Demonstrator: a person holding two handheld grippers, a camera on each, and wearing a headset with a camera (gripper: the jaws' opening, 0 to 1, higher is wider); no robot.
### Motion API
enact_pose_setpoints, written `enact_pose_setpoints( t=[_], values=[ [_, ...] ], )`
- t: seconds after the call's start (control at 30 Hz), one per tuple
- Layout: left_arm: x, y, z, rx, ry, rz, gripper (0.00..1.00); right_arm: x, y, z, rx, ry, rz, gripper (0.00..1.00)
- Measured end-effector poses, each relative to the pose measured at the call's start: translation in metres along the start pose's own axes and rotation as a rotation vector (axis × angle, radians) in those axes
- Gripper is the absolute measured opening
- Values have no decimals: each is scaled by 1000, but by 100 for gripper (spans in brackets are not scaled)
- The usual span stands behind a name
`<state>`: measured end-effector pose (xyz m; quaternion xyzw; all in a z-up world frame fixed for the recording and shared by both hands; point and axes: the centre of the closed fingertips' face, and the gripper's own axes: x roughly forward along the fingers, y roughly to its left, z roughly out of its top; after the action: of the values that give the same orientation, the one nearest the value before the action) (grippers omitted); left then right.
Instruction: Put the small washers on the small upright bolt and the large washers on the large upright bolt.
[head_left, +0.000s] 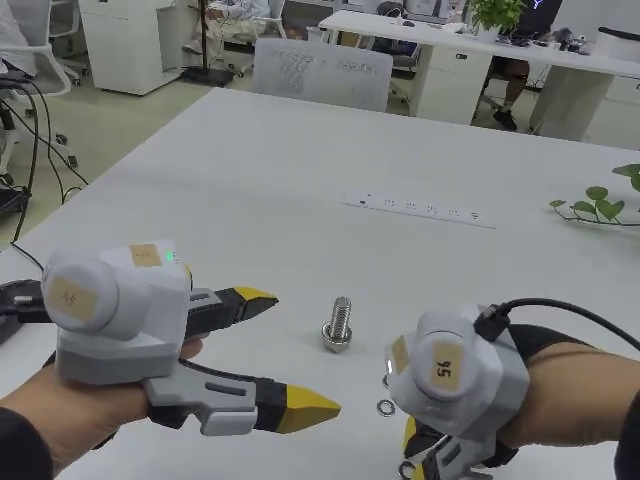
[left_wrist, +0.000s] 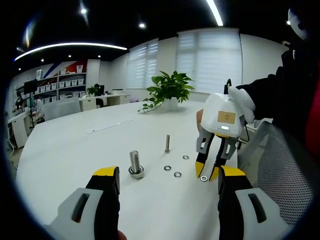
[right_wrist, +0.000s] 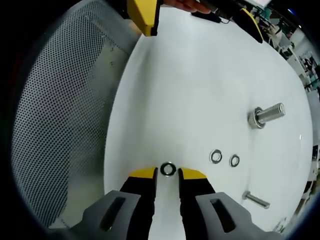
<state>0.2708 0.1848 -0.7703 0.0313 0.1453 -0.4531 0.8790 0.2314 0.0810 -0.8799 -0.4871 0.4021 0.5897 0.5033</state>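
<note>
Just inside the bench's (head_left: 300, 180) near edge, a washer (right_wrist: 167, 169) lies flat on the white top, right at the yellow tips of the right gripper (right_wrist: 167, 176). Its jaws stand a narrow gap apart on either side of the ring; whether they touch it I cannot tell. Further in from that edge lie a second washer (left_wrist: 178, 174), a third washer (left_wrist: 167, 168) and a fourth washer (left_wrist: 185, 157), all flat and near one another. Beyond them the large upright bolt (left_wrist: 135, 164) stands on its head, and the small upright bolt (left_wrist: 167, 143) stands a little deeper toward the bench's middle. The left gripper (head_left: 280, 351) hovers above the near edge with its jaws spread wide and nothing between them.
</note>
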Motion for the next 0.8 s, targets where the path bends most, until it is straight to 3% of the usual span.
enact_pose_setpoints(
  t=[0.8],
  values=[
    [4,2,0,1,0,-3,80,0,-3,-1,9,6,-3,12]
  ],
)
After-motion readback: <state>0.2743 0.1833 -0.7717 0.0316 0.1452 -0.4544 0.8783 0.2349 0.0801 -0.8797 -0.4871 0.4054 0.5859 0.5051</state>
